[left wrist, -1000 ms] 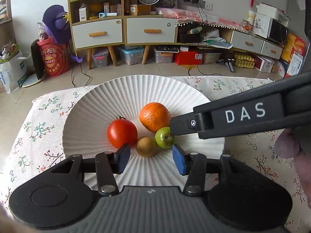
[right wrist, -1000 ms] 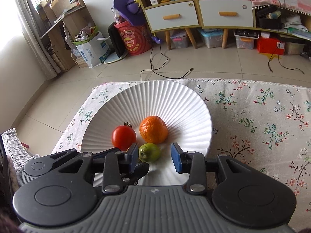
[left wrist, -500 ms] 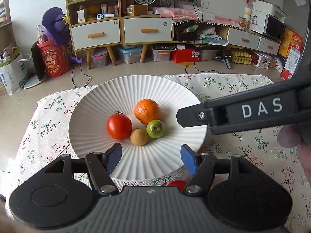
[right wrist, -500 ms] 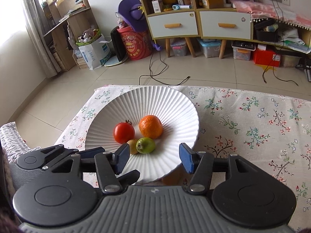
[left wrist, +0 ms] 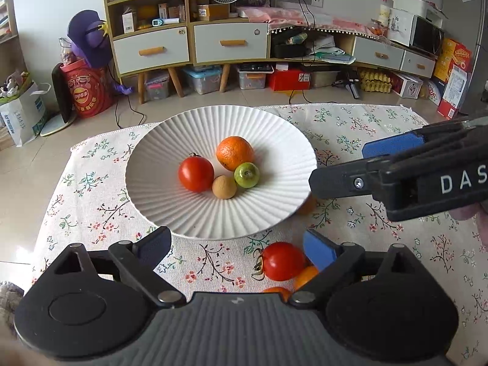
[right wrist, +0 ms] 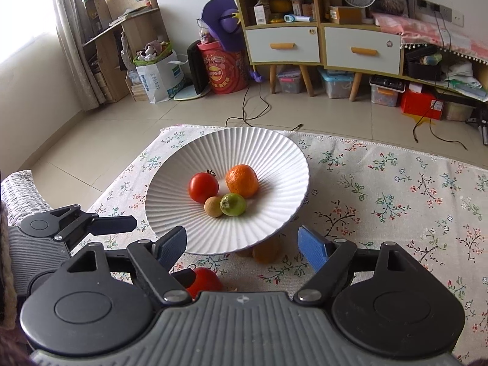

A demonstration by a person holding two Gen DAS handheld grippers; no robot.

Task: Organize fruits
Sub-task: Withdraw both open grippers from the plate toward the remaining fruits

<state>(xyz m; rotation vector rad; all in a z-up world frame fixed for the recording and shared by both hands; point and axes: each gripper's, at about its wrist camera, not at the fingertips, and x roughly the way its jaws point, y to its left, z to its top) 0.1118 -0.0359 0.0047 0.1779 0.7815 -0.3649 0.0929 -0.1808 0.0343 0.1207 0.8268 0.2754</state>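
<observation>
Where ridges converge, white plate [left wrist: 274,140] holds four fruits.

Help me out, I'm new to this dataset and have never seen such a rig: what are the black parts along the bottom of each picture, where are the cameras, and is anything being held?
No robot here: a person carries a hand-held gripper in each hand, with a camera on each looking along its two blue-padded fingers. One picture is from the left hand-held gripper, the other from the right hand-held gripper.

On the floral tablecloth sits a white ribbed plate holding a red tomato, an orange mandarin, a small green fruit and a small tan fruit. Another red tomato and some orange fruit lie loose on the cloth.

Both grippers' jaws have just been opening; nothing is held.
</observation>
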